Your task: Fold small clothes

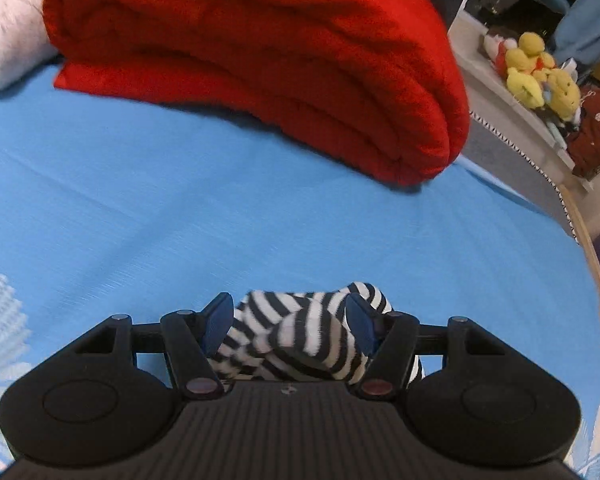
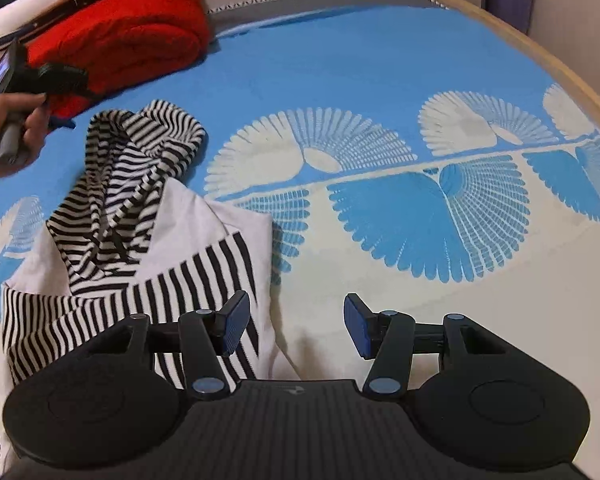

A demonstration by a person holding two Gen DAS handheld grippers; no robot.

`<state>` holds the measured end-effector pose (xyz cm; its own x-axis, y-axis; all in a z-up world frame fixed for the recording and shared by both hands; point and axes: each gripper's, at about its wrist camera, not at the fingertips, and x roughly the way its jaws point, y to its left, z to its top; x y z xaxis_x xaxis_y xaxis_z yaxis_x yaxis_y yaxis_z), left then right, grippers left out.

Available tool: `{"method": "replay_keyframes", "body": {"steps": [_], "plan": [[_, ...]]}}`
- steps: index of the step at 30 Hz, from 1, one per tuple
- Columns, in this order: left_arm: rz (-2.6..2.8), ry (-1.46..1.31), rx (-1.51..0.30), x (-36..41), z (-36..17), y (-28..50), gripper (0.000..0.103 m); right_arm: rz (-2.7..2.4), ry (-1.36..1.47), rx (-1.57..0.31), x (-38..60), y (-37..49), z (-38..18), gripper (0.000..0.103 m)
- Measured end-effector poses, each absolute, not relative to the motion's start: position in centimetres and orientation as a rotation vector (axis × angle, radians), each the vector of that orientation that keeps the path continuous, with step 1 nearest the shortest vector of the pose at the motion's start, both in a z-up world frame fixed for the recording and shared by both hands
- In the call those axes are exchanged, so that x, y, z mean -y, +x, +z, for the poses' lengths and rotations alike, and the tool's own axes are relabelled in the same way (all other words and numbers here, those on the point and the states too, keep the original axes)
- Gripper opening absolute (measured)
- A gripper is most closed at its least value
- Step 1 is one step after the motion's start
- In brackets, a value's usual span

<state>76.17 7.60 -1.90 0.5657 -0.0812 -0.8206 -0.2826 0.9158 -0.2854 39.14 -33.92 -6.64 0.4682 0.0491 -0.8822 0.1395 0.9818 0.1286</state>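
My left gripper [image 1: 290, 322] points steeply down at the blue bedsheet [image 1: 180, 200], its blue pads clamped on a bunched part of the black-and-white striped garment [image 1: 300, 336], just in front of a folded red blanket [image 1: 260, 60]. My right gripper [image 2: 296, 326] also tilts down, jaws apart and empty, over the garment's right edge. The garment lies spread on the bed, and my left hand [image 2: 8, 136] grips its handle beyond the hood.
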Motion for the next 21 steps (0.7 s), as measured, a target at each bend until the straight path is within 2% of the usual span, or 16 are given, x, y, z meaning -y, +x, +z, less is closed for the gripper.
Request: {"method": "replay_keyframes", "body": {"steps": [2,3,4,8,12,18,21], "plan": [[0.101,-0.391,-0.989,-6.9,-2.9,76.7,0.034,-0.059,0.195,-1.081,34.1,39.3,-6.6,0.054],[0.079,-0.376,-0.999,-6.5,-3.2,76.7,0.014,-0.061,0.194,-1.08,34.2,39.3,-6.5,0.054],[0.052,-0.355,-1.007,-6.1,-3.4,76.6,0.011,-0.064,0.193,-1.078,34.3,39.4,-6.5,0.054],[-0.045,-0.239,-0.956,-4.9,-1.5,74.1,0.009,-0.079,0.204,-1.069,34.9,39.3,-6.2,0.054],[-0.173,-0.18,-0.868,-4.7,2.6,67.3,0.008,-0.13,0.246,-1.038,36.3,39.2,-5.6,0.053],[-0.422,-0.082,-0.767,-4.3,8.5,46.7,0.008,-0.193,0.325,-0.961,37.8,38.3,-3.4,0.053],[-0.511,0.008,-0.895,-4.2,7.7,36.0,0.01,-0.197,0.344,-0.942,37.8,37.6,-2.9,0.053]]}}
